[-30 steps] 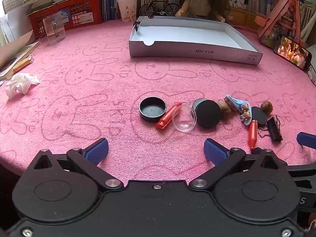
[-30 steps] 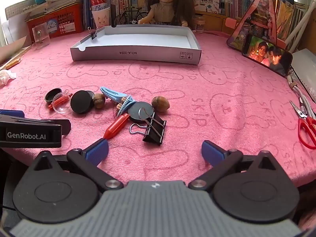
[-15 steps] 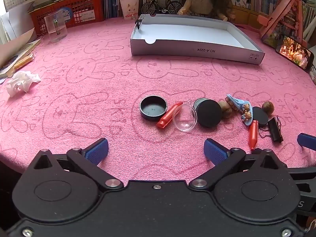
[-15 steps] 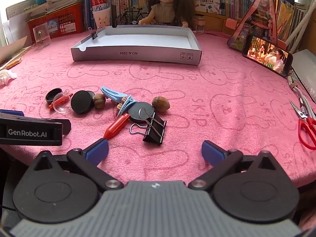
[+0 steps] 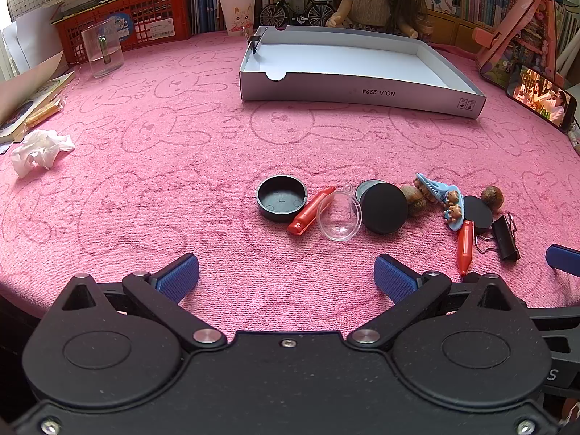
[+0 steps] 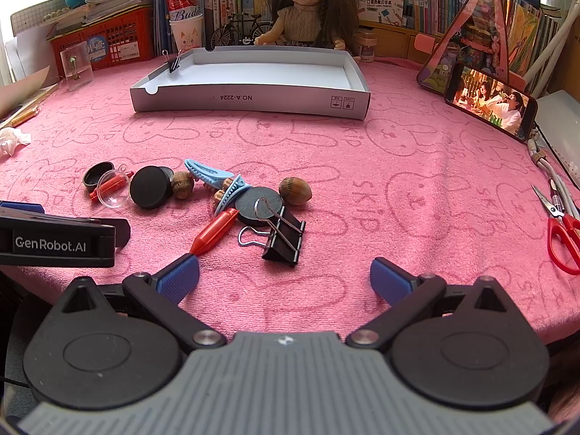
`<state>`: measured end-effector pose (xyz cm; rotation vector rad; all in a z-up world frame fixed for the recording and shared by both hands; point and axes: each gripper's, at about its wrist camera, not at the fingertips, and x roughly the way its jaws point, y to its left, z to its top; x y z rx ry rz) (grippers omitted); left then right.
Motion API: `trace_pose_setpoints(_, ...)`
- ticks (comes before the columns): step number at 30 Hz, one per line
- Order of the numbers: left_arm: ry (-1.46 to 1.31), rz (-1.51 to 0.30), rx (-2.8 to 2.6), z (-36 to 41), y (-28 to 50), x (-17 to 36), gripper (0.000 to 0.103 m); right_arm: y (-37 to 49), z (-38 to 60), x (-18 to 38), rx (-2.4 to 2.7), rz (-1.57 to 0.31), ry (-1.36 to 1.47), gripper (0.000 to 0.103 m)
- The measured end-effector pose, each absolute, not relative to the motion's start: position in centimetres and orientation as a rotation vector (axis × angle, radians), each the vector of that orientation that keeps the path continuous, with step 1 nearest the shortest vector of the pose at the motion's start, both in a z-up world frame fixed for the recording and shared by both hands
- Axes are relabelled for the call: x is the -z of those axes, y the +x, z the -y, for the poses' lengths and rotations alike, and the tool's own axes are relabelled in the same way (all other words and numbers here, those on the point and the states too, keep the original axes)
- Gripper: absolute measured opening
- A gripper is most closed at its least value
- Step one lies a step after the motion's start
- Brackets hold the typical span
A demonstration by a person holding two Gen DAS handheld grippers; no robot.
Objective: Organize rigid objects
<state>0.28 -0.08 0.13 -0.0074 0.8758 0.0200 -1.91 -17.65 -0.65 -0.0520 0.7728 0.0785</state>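
A loose row of small things lies on the pink cloth. At the nine o'clock end sits a black cap (image 5: 281, 198), open side up. Just at its three o'clock a red tube (image 5: 311, 210) lies slanted, touching a clear dome (image 5: 339, 219). A black tin (image 5: 383, 207) leans tilted beside that. Then come a walnut (image 5: 415, 199), a blue hair clip (image 5: 440, 195) with little bears, a flat black disc (image 6: 259, 203), a second nut (image 6: 295, 190), a red crayon (image 6: 214, 231) and a black binder clip (image 6: 283, 240). At twelve o'clock, well apart, stands a shallow white box (image 5: 362, 96) with a small clip (image 5: 253, 41) on its rim.
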Motion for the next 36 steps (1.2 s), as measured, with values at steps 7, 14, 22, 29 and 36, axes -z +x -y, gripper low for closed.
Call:
trace_pose_setpoints(7, -0.007, -0.876, -0.020, 0.09, 0.28, -0.16, 0.103, -1.92, 17.64, 0.61, -0.078, -0.773, -0.052, 0.103)
trace_pose_setpoints(14, -0.007, -0.876, -0.021, 0.10, 0.28, -0.17, 0.103, -1.96, 17.66, 0.61, -0.078, -0.773, -0.052, 0.103)
trace_pose_setpoints(22, -0.007, -0.876, -0.021, 0.11, 0.27, -0.18, 0.103, -1.99, 17.65, 0.62, -0.078, -0.773, -0.052, 0.103)
trace_pose_setpoints(29, -0.007, -0.875, -0.021, 0.12, 0.27, -0.18, 0.103, -1.90, 17.67, 0.61, -0.087, -0.775, -0.056, 0.103)
trace_pose_setpoints(36, -0.007, -0.875, -0.021, 0.13, 0.27, -0.19, 0.103, -1.89, 17.67, 0.42, -0.107, -0.776, -0.063, 0.103)
